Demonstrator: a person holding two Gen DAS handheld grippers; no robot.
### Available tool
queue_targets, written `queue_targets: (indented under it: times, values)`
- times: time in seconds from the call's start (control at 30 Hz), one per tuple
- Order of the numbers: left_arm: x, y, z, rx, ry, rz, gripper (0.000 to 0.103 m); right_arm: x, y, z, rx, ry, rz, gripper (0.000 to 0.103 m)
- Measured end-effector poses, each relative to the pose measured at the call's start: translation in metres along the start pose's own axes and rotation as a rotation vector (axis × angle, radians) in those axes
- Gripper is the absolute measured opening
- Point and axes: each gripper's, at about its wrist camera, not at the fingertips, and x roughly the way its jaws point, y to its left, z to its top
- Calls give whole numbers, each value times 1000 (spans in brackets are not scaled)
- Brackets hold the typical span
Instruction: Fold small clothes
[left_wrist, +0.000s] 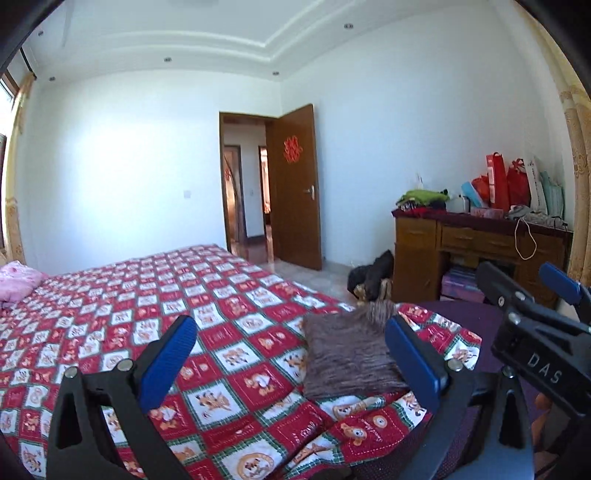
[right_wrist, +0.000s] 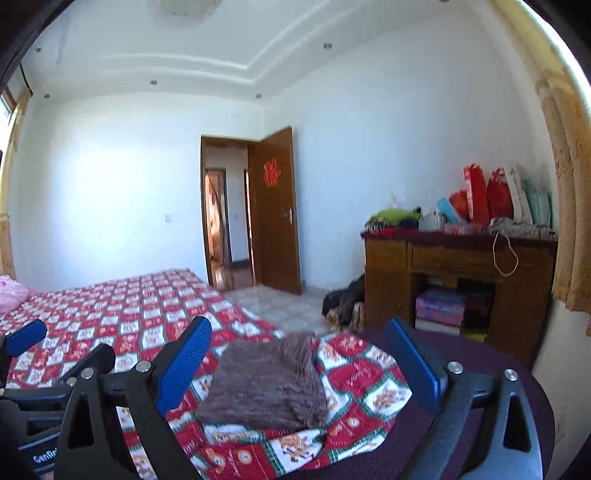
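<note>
A folded brown knitted cloth (left_wrist: 347, 358) lies flat near the corner of the bed (left_wrist: 147, 295), on the red, white and green checked cover. It also shows in the right wrist view (right_wrist: 269, 387). My left gripper (left_wrist: 291, 362) is open and empty, held above the bed just short of the cloth. My right gripper (right_wrist: 306, 369) is open and empty, its blue pads either side of the cloth and above it. The right gripper also shows at the right of the left wrist view (left_wrist: 532, 295).
A pink pillow (left_wrist: 18, 280) lies at the bed's far left. A wooden desk (left_wrist: 476, 251) with bags and piled clothes stands by the right wall. Dark clothes (left_wrist: 373, 280) lie on the tiled floor beside it. A brown door (left_wrist: 295, 192) stands open.
</note>
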Motion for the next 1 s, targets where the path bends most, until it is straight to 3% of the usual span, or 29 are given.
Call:
queue_targets:
  times: [0.23, 0.5, 1.0]
  values:
    - [-11, -1, 0, -5, -67, 34, 103, -13, -1, 8, 21, -50, 21, 98]
    - [-7, 5, -2, -37, -51, 49, 103, -15, -4, 2, 44, -60, 3, 98]
    - [-4, -1, -5, 13, -11, 96, 103, -9, -11, -3, 65, -40, 0, 99]
